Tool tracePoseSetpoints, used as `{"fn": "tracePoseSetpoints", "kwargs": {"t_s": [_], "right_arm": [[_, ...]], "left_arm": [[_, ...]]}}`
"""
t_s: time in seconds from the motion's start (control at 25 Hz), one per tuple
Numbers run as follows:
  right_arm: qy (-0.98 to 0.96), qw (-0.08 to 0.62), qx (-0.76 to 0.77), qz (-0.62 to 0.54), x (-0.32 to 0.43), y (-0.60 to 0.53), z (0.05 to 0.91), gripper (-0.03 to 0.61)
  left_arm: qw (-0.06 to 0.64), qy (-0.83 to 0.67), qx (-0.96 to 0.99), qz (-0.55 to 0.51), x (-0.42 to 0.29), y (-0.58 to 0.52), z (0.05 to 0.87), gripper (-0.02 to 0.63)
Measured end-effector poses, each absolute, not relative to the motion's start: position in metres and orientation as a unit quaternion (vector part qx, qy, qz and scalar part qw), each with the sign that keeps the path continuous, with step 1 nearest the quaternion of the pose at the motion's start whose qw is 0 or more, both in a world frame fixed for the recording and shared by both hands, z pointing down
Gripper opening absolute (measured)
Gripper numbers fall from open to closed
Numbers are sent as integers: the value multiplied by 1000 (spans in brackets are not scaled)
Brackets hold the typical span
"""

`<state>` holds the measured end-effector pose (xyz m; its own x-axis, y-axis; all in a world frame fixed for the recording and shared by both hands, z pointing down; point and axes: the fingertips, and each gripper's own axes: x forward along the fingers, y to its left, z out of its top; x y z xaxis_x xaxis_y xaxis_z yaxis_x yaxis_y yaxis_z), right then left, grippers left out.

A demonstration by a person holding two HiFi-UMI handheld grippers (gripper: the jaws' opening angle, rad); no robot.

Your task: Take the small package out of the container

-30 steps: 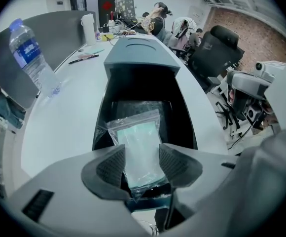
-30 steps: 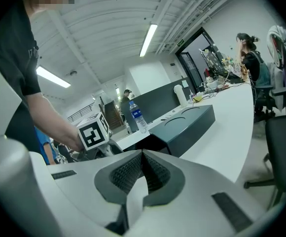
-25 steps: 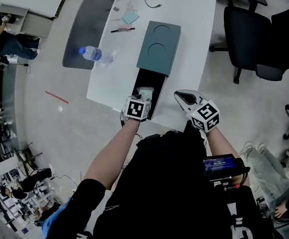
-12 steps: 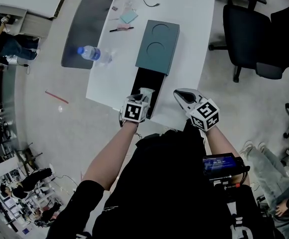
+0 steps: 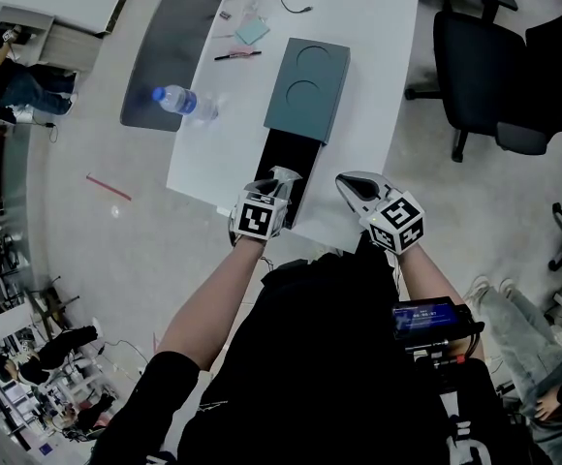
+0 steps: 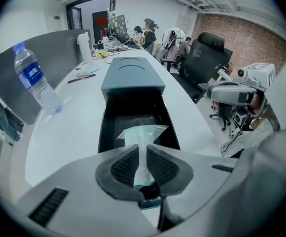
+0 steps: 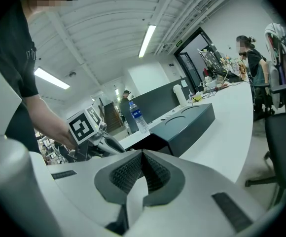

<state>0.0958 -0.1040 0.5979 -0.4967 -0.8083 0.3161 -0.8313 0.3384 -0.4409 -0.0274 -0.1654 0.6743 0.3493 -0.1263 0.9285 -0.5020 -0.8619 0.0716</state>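
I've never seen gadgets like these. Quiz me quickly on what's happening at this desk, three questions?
1. True or false: the water bottle is inside the black container.
2. Which has the small package between its jaws: A the left hand-held gripper, B the right hand-held gripper?
3. Fill in: the right hand-held gripper's jaws are ___.
Key: 1 false, it is on the white table. 2 A; its jaws are closing on the package. 3 together, nothing between them.
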Motion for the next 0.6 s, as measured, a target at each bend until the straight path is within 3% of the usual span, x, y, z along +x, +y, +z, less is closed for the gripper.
{"fn": "tracePoseSetpoints", "kwargs": {"t_s": [0.6], "right_arm": [[-829, 43, 490, 267, 84, -107, 591, 26]], "left_arm": [[170, -215, 837, 474, -25, -180, 640, 52]]}}
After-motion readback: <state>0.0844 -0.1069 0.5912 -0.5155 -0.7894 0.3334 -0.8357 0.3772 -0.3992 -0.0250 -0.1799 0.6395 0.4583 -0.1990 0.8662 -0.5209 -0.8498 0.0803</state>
